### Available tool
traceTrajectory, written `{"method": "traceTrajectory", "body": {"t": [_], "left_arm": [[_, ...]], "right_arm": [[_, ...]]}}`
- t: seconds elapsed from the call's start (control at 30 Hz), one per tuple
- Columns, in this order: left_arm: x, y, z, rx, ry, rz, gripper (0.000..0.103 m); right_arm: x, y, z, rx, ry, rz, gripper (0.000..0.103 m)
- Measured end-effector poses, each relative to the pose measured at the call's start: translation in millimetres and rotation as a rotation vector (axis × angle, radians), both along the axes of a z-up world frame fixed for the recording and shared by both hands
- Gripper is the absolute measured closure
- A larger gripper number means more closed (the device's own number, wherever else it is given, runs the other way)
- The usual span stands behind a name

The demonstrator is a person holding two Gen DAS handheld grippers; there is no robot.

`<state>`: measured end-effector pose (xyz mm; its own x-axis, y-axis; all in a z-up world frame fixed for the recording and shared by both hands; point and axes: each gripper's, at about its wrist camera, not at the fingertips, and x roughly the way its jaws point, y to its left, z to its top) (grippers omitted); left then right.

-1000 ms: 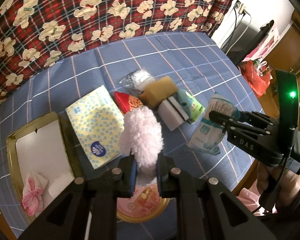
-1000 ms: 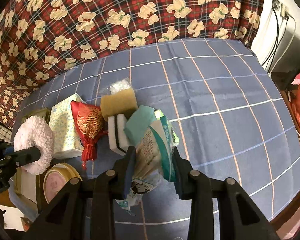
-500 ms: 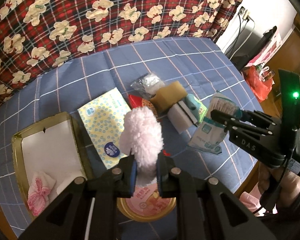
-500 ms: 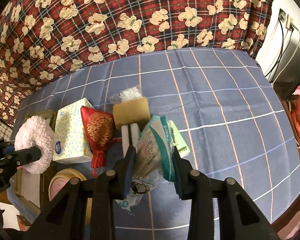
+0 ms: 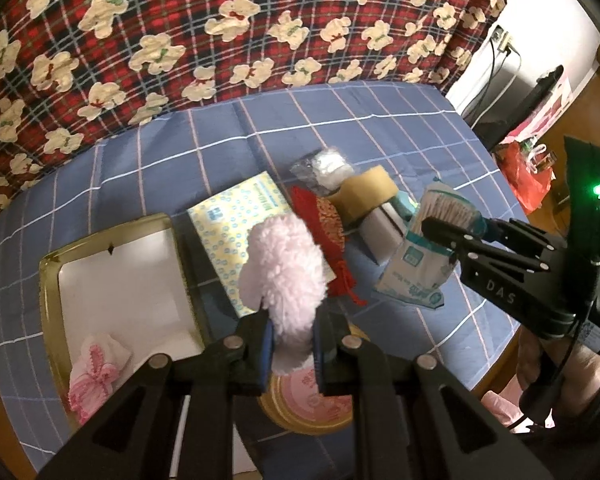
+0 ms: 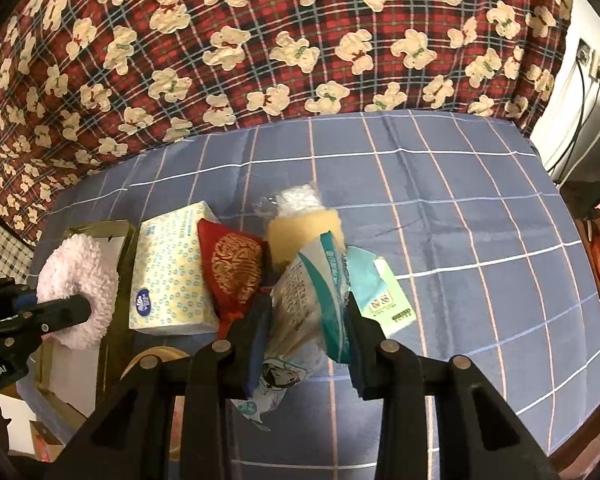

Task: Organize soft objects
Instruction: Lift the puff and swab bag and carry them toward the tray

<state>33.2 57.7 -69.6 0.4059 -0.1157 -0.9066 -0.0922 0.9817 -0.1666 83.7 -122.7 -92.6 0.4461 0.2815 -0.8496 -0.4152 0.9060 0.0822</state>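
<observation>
Behind the far edge of my blue checked tablecloth (image 6: 460, 208) hangs a red plaid bear-print cloth (image 6: 260, 40); cables (image 5: 496, 64) trail at right.

Left gripper (image 5: 290, 342): matte black plastic, silver screws, blue-padded fingers (image 5: 265, 344). Right gripper (image 6: 306, 334): matching black body, white "DAS" lettering, green indicator light, black cable.

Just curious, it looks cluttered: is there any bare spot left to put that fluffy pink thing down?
Yes. The gold tray is mostly bare beyond the pink knit piece. The blue cloth is bare toward the plaid blanket. It is crowded around the tissue box and sponge.
</observation>
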Motion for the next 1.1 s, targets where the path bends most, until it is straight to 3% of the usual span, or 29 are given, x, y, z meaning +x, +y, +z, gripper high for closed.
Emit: {"method": "traceTrajectory", "body": {"t": [1.1], "left_arm": [[-39, 49, -2, 0.003, 0.009, 0.158, 0.090]], "right_arm": [[-14, 64, 1, 0.025, -0.011, 0.153, 0.066]]}}
